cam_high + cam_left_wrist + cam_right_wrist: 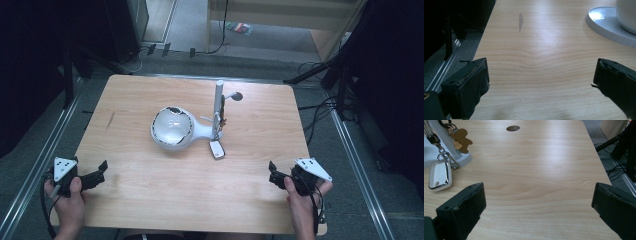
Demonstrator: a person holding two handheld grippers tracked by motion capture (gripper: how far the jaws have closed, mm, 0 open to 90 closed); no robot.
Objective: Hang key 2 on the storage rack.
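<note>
A white rounded stand with a dome-shaped bowl and an upright post sits mid-table. A key bunch hangs from the post, with a white key fob lying on the table; the fob and a brown tag show in the right gripper view. My left gripper rests open near the front left edge, held by a hand. My right gripper rests open near the front right edge. The stand's base shows at the upper right of the left gripper view. Nothing lies between either pair of jaws.
The wooden table has a round cable hole behind the post and a dark scuff at the left. Cables and dark stands line the floor on both sides, with metal rails along the table's flanks.
</note>
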